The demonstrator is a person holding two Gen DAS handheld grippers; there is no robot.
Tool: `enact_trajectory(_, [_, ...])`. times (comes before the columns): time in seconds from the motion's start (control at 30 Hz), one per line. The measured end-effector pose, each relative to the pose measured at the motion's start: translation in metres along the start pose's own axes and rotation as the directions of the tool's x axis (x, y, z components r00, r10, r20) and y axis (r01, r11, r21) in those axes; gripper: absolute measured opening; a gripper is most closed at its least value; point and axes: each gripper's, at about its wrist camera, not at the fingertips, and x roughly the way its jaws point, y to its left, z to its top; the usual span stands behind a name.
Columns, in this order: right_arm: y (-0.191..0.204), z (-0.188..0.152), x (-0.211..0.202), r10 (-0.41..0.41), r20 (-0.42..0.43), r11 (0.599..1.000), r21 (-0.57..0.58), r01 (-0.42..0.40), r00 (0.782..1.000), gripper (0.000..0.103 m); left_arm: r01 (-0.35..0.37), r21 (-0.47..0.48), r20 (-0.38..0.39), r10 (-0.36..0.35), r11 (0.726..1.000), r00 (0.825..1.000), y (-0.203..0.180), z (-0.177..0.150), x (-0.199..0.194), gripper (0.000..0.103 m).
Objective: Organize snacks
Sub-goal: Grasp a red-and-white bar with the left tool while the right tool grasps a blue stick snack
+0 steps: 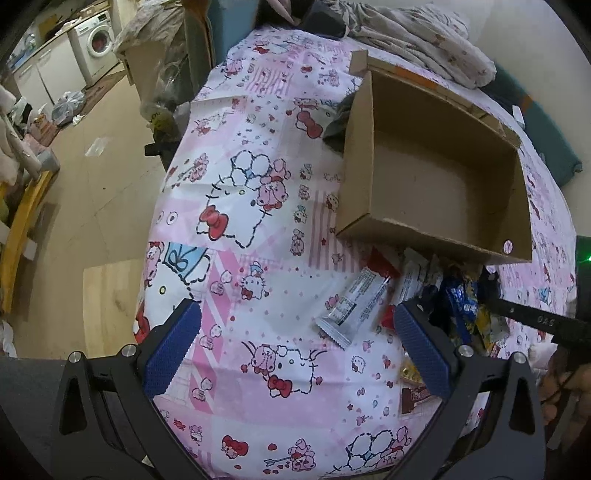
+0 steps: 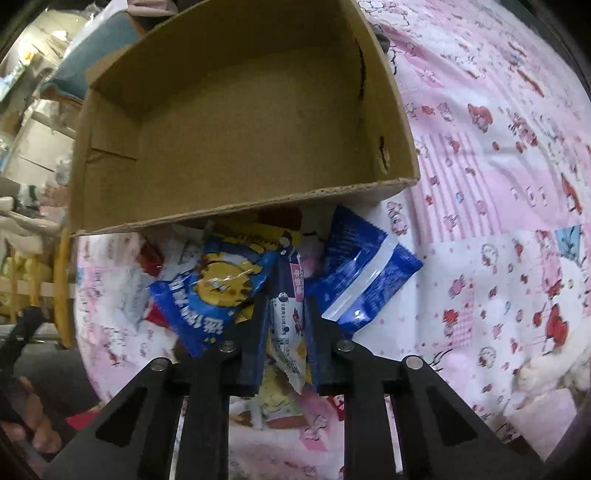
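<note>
An empty brown cardboard box (image 1: pixel 436 177) lies on the pink cartoon-print sheet; it also shows in the right wrist view (image 2: pixel 236 122). A heap of snack packets (image 1: pixel 454 299) lies in front of its near wall. My right gripper (image 2: pixel 286 314) is shut on a narrow blue-and-white snack packet (image 2: pixel 290 314) at the heap, between a blue-and-yellow cookie packet (image 2: pixel 218 288) and a blue zip pouch (image 2: pixel 364 280). My left gripper (image 1: pixel 295 343) is open and empty above the sheet, left of the heap. A grey-white snack bar (image 1: pixel 354 302) lies just beyond its fingers.
The bed's left edge drops to a tan floor (image 1: pixel 92 184) with bags and a washing machine (image 1: pixel 98 40). Crumpled bedding (image 1: pixel 417 33) lies behind the box. The right gripper's arm (image 1: pixel 535 317) shows at the right of the left wrist view.
</note>
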Motion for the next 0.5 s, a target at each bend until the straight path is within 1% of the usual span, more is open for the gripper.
enact_trajectory(0.13, [-0.010, -0.005, -0.017, 0.070, 0.022, 0.996, 0.053, -0.072, 0.997, 0.019, -0.009, 0.012, -0.019, 0.009, 1.000, 1.000, -0.001, -0.003, 0.004, 0.103])
enact_trajectory(0.2, [-0.014, -0.012, -0.029, 0.111, 0.039, 0.991, 0.068, -0.113, 0.993, 0.019, -0.006, 0.021, -0.050, 0.007, 1.000, 0.999, -0.002, -0.004, 0.010, 0.103])
enact_trajectory(0.27, [-0.012, -0.018, -0.035, 0.143, 0.053, 0.987, 0.071, -0.147, 0.988, 0.019, -0.007, 0.056, -0.092, 0.012, 0.998, 0.996, -0.006, -0.005, 0.018, 0.103])
enact_trajectory(0.3, [-0.012, -0.020, -0.039, 0.155, 0.060, 0.985, 0.073, -0.159, 0.986, 0.019, 0.000, 0.086, -0.127, 0.011, 0.996, 0.992, -0.011, -0.007, 0.026, 0.102])
enact_trajectory(0.37, [-0.014, -0.024, -0.042, 0.175, 0.064, 0.980, 0.081, -0.180, 0.982, 0.019, 0.014, 0.117, -0.179, 0.007, 0.993, 0.984, -0.018, -0.010, 0.039, 0.094])
enact_trajectory(0.43, [-0.013, -0.025, -0.042, 0.186, 0.065, 0.978, 0.082, -0.191, 0.980, 0.019, 0.035, 0.157, -0.223, 0.001, 0.987, 0.975, -0.029, -0.011, 0.052, 0.089])
enact_trajectory(0.5, [-0.013, -0.024, -0.045, 0.190, 0.076, 0.978, 0.074, -0.196, 0.979, 0.019, 0.021, 0.221, -0.228, 0.030, 0.975, 0.973, -0.044, -0.009, 0.064, 0.088])
